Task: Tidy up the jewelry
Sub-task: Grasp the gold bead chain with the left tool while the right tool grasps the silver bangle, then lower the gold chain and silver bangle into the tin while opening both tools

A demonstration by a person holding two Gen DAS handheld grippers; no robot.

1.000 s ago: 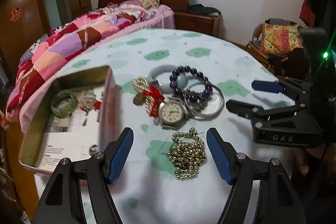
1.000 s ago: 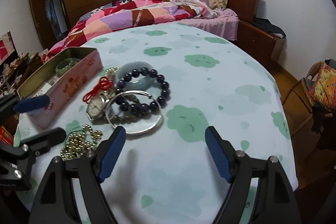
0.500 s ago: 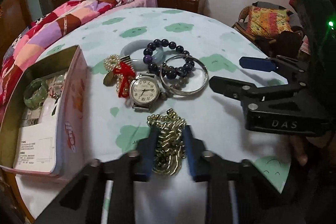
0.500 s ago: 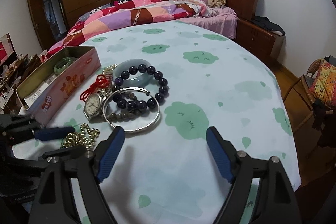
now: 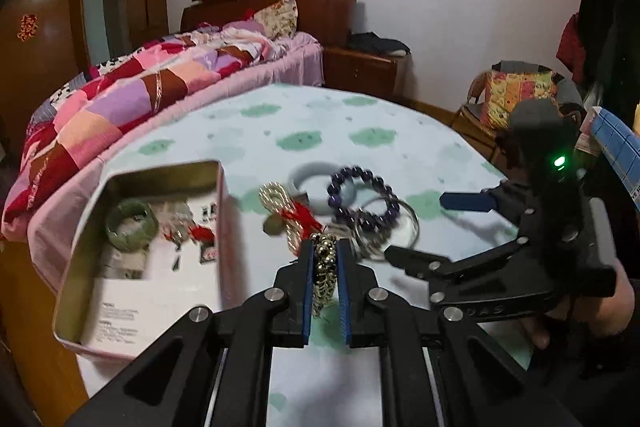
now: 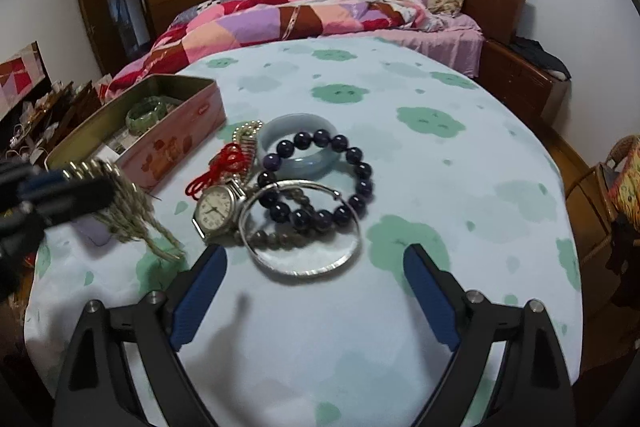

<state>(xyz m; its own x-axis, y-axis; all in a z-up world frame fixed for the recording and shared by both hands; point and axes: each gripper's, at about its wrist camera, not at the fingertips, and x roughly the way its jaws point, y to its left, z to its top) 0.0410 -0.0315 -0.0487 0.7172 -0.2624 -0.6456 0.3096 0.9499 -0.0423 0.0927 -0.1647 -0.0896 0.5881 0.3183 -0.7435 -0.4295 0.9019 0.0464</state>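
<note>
Gold chain (image 5: 324, 269) lifted, left jaws gripping | right jaws opening, empty | tin (image 5: 96, 259): green bangle (image 5: 131, 224)

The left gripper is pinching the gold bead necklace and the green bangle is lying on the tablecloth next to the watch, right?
Not quite. The left gripper does pinch the gold bead necklace, but the green bangle lies inside the tin box, not on the tablecloth beside the watch. The left wrist view shows it.

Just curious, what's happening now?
Left gripper closing on gold bead chain, lifted. Right gripper opening, empty. Tin path clear.
</note>
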